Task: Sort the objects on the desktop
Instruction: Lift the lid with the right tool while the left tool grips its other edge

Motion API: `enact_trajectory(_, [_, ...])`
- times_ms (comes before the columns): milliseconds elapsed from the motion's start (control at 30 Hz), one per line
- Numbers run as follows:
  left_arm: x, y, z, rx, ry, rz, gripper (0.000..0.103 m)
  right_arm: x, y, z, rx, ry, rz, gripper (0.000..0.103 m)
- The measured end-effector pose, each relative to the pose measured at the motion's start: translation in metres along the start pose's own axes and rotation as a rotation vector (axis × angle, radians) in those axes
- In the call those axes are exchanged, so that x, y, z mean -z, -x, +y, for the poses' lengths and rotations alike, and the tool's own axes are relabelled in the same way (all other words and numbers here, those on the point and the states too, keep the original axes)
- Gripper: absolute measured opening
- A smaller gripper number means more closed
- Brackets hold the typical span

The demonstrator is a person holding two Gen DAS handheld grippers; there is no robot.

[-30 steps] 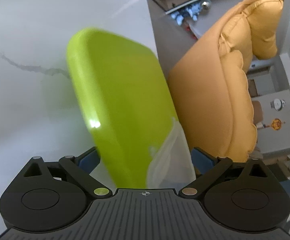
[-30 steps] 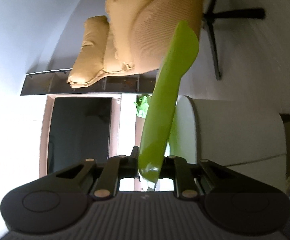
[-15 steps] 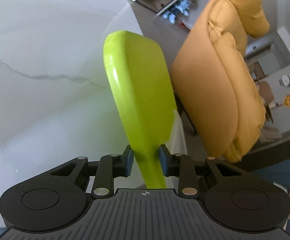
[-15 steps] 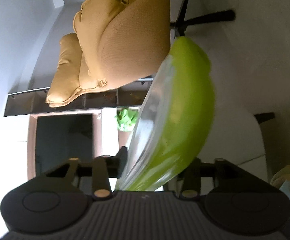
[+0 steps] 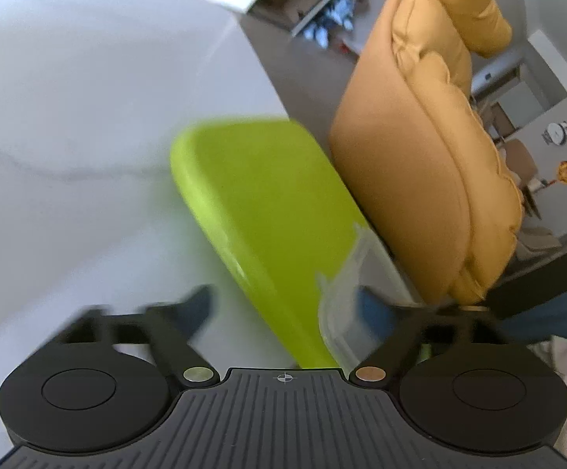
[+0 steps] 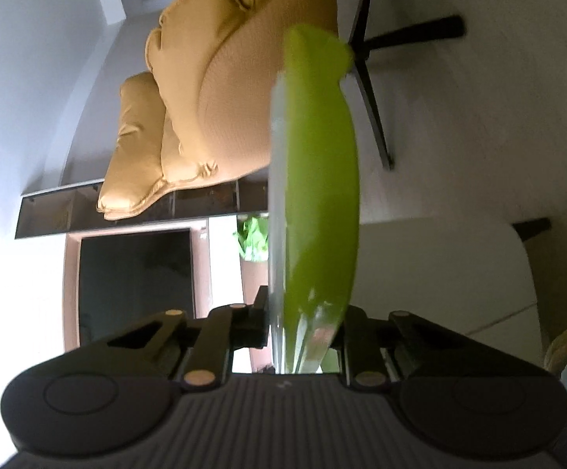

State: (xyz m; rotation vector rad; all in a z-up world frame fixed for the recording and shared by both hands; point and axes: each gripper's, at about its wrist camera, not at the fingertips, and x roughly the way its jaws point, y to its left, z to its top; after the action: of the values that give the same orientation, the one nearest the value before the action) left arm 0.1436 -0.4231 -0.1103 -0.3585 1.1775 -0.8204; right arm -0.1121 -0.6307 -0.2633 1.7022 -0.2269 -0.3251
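The green lid point(image 5: 268, 211), its long axis running away from both cameras over the white table point(image 5: 68, 78), sits pinched in the right gripper point(image 6: 303, 332), seemingly loose between the opening left gripper point(image 5: 287, 308), mustard chair point(image 5: 420, 156) beyond.

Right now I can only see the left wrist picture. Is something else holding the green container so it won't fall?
Observer: Yes. The right gripper is shut on the green container, pinching it at the near end.
Operator: Is it lying flat over there?
Observer: No. In the right wrist view it shows edge-on, a thin strip running straight away from the fingers, with its clear rim along the left side.
Operator: What's behind it in that picture?
Observer: A big dark panel in a pale frame, left of the container. Your view doesn't show it.
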Motion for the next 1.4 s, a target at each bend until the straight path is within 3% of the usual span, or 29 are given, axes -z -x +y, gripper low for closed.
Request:
enact_trajectory(133, [0.005,-0.029,0.019,0.151,0.142,0.169,0.095,0.001,-0.001,-0.002,0.007,-0.006,0.016,0.02])
enact_trajectory(200, [0.008,-0.041,0.028,0.213,0.225,0.212,0.095,0.004,0.001,0.003,0.016,0.031,0.018,0.02])
enact_trajectory(233, [0.009,-0.046,0.031,0.236,0.256,0.222,0.088,0.005,0.002,0.009,0.015,0.062,0.015,0.02])
enact_trajectory(267, [0.009,-0.047,0.032,0.236,0.262,0.215,0.073,0.007,0.004,0.015,0.017,0.099,0.01,0.02])
enact_trajectory(300, [0.007,-0.046,0.031,0.23,0.25,0.205,0.045,0.01,0.005,0.023,0.017,0.136,0.007,0.02])
enact_trajectory(400, [0.002,-0.039,0.031,0.253,0.267,0.177,0.043,0.016,0.009,0.047,0.0,0.237,0.013,0.018])
enact_trajectory(633, [-0.014,0.032,-0.009,0.325,0.073,-0.024,0.03,0.05,0.025,0.113,-0.089,0.481,0.05,0.02])
enact_trajectory(800, [-0.014,0.097,-0.021,0.37,-0.028,-0.15,0.027,0.081,0.048,0.168,-0.176,0.644,0.047,0.022])
enact_trajectory(933, [-0.01,0.147,-0.002,0.385,-0.015,-0.229,0.027,0.118,0.064,0.202,-0.2,0.756,0.068,0.023])
enact_trajectory(1100, [-0.014,0.199,0.029,0.426,0.047,-0.282,0.025,0.162,0.07,0.228,-0.224,0.802,0.141,0.023])
enact_trajectory(1267, [-0.018,0.282,0.035,0.461,-0.016,-0.461,0.026,0.22,0.085,0.267,-0.337,0.951,0.178,0.026])
enact_trajectory(1400, [0.003,0.356,0.057,0.405,-0.066,-0.64,0.028,0.271,0.096,0.289,-0.477,1.008,0.271,0.026])
